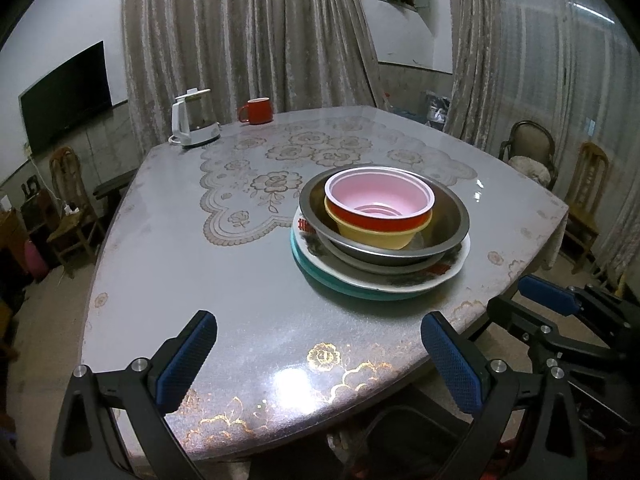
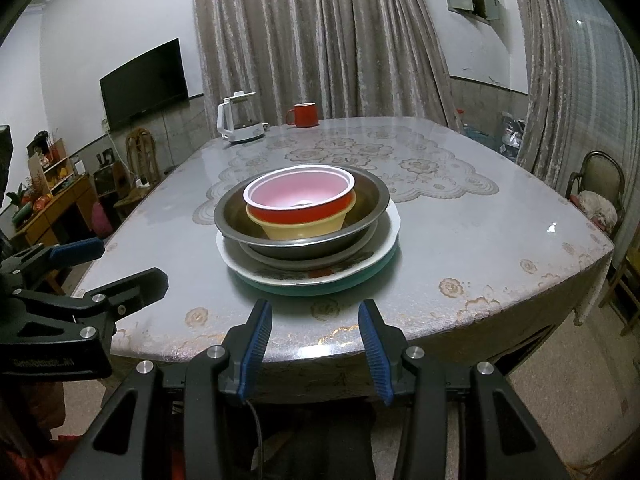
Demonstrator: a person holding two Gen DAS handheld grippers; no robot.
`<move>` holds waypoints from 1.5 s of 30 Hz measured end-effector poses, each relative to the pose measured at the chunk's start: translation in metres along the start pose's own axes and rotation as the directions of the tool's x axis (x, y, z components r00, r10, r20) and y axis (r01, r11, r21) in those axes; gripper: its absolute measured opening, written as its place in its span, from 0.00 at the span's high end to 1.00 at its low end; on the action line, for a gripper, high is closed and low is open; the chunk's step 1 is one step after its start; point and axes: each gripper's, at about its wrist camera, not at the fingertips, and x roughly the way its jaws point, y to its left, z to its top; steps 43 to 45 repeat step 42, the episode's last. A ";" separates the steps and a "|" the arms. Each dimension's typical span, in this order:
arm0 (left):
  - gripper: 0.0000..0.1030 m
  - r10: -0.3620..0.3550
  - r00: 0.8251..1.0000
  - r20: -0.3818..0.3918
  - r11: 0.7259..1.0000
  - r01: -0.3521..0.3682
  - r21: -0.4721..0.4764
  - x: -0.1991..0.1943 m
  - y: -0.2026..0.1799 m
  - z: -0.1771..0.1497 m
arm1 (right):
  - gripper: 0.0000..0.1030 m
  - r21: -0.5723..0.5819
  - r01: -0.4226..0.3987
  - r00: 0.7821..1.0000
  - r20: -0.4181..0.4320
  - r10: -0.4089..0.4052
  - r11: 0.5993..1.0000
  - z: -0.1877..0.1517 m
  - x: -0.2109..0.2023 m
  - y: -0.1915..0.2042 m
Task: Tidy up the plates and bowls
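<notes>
One stack stands on the table [image 1: 168,272]. A red bowl with a pink inside [image 1: 380,202] [image 2: 300,196] sits in a yellow bowl [image 1: 376,234] [image 2: 304,228]. That sits in a steel bowl [image 1: 448,220] [image 2: 368,200], on a white patterned plate [image 1: 400,278] [image 2: 320,274], on a teal plate [image 1: 340,286] [image 2: 320,289]. My left gripper [image 1: 320,356] is open and empty above the near table edge. My right gripper [image 2: 316,344] is open and empty, in front of the stack. Each gripper shows in the other view, the right [image 1: 560,312] and the left [image 2: 80,280].
A white kettle [image 1: 192,120] [image 2: 240,118] and a red mug [image 1: 256,111] [image 2: 305,115] stand at the far edge. Chairs [image 1: 532,152] stand around the table. Curtains hang behind. A television [image 1: 66,94] and a cluttered cabinet [image 2: 52,196] are at the left.
</notes>
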 end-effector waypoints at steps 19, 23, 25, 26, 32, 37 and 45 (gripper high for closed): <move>0.00 0.000 1.000 -0.012 1.000 0.000 0.006 0.005 -0.003 0.001 | 0.56 0.013 0.001 1.000 -0.015 -0.001 1.000 0.000 0.003 -0.004; 0.00 -0.002 1.000 -0.019 1.000 0.002 0.000 0.008 -0.001 0.001 | 0.56 0.015 0.001 1.000 -0.018 -0.001 1.000 -0.001 0.005 -0.004; 0.00 -0.009 1.000 -0.019 1.000 0.009 -0.003 0.008 -0.001 0.001 | 0.56 0.016 0.002 1.000 -0.021 -0.002 1.000 -0.001 0.005 -0.004; 0.00 -0.011 1.000 -0.018 1.000 0.011 -0.004 0.009 -0.001 0.001 | 0.56 0.017 0.002 1.000 -0.021 -0.002 1.000 -0.001 0.005 -0.005; 0.00 -0.017 0.999 -0.028 1.000 0.017 -0.003 0.014 -0.002 0.004 | 0.56 0.024 0.001 0.999 -0.033 0.000 1.000 0.000 0.010 -0.007; 0.03 -0.018 0.999 -0.037 1.000 0.018 0.003 0.022 -0.005 0.007 | 0.56 0.035 0.004 0.999 -0.041 -0.003 0.999 0.002 0.017 -0.012; 0.03 0.009 0.999 -0.045 1.000 -0.009 0.007 0.032 -0.003 0.015 | 0.56 0.081 0.013 0.999 -0.048 -0.009 0.997 0.014 0.028 -0.031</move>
